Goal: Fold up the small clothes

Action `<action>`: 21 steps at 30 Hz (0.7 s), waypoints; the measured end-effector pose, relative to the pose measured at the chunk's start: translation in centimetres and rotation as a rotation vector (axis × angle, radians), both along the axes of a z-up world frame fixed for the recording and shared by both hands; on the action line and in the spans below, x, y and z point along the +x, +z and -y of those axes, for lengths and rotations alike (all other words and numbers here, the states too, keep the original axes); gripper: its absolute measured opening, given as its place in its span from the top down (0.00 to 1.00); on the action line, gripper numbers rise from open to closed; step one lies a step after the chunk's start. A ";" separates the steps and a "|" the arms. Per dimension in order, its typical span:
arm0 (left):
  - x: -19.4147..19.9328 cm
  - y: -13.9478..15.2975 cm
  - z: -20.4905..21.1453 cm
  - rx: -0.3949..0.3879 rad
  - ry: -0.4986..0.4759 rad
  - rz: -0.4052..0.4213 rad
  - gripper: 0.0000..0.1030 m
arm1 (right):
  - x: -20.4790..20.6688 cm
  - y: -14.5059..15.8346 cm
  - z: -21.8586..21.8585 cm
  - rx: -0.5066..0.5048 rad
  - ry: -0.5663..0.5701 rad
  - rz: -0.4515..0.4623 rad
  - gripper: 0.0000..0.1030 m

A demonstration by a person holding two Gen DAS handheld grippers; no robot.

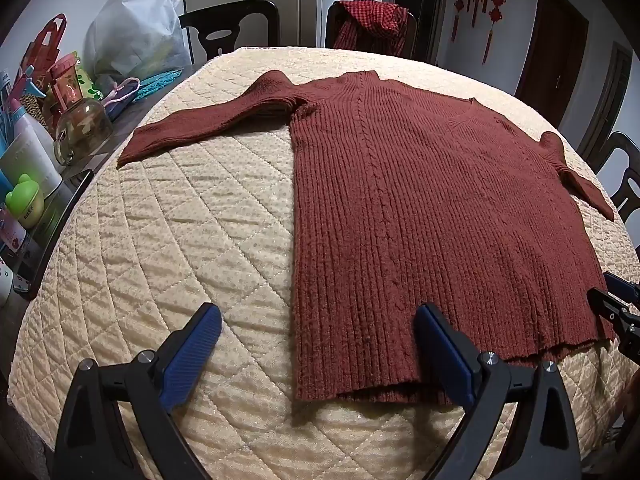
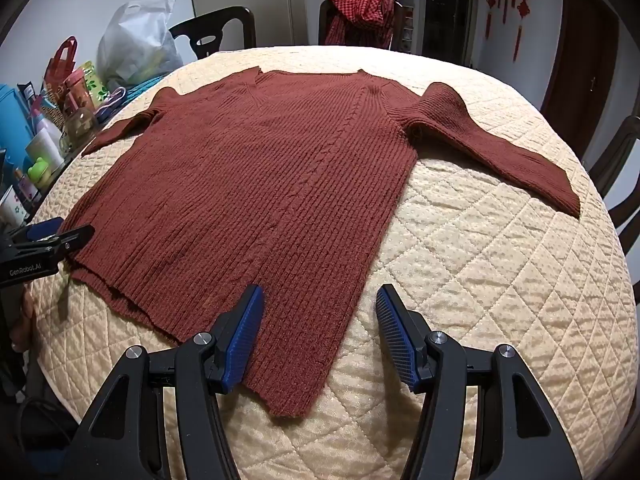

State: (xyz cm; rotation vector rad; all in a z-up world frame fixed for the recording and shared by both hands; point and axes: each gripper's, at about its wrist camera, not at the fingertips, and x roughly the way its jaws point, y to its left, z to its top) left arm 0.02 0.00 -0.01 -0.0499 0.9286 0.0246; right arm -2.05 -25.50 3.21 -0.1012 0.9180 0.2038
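Observation:
A rust-red ribbed knit sweater [image 1: 432, 208] lies flat and spread out on a cream quilted cover [image 1: 180, 240], both sleeves stretched sideways. It also shows in the right wrist view [image 2: 256, 184]. My left gripper [image 1: 318, 316] is open and empty, its jaws straddling the sweater's near left hem corner. My right gripper [image 2: 320, 296] is open and empty, its jaws straddling the near right hem corner. The left gripper shows at the left edge of the right wrist view [image 2: 60, 234]; the right gripper shows at the right edge of the left wrist view [image 1: 612, 300].
The table's left edge holds clutter: a glass jar [image 1: 82, 128], bottles, a green frog-shaped lid [image 1: 24, 200], a white plastic bag [image 1: 136, 28]. Dark chairs [image 1: 230, 24] stand behind the table; one carries a red checked cloth [image 1: 372, 26]. Another chair [image 2: 624, 168] stands at the right.

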 end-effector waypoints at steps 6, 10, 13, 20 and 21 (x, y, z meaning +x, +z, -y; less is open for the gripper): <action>0.0 0.0 0.0 0.000 -0.001 0.000 0.04 | 0.0 0.1 -0.2 -0.003 0.001 0.000 0.43; 0.0 0.0 0.0 0.001 0.000 0.000 0.04 | 0.0 -0.1 -0.1 -0.005 0.002 0.001 0.43; 0.0 0.0 0.0 0.001 0.000 -0.001 0.04 | 0.1 -0.1 0.1 -0.004 0.002 0.001 0.43; 0.0 0.0 0.0 0.001 0.000 -0.001 0.04 | 0.1 0.0 0.0 -0.003 0.001 0.000 0.43; 0.0 0.0 0.0 0.001 0.000 -0.002 0.04 | 0.1 0.0 0.1 -0.002 0.000 0.000 0.43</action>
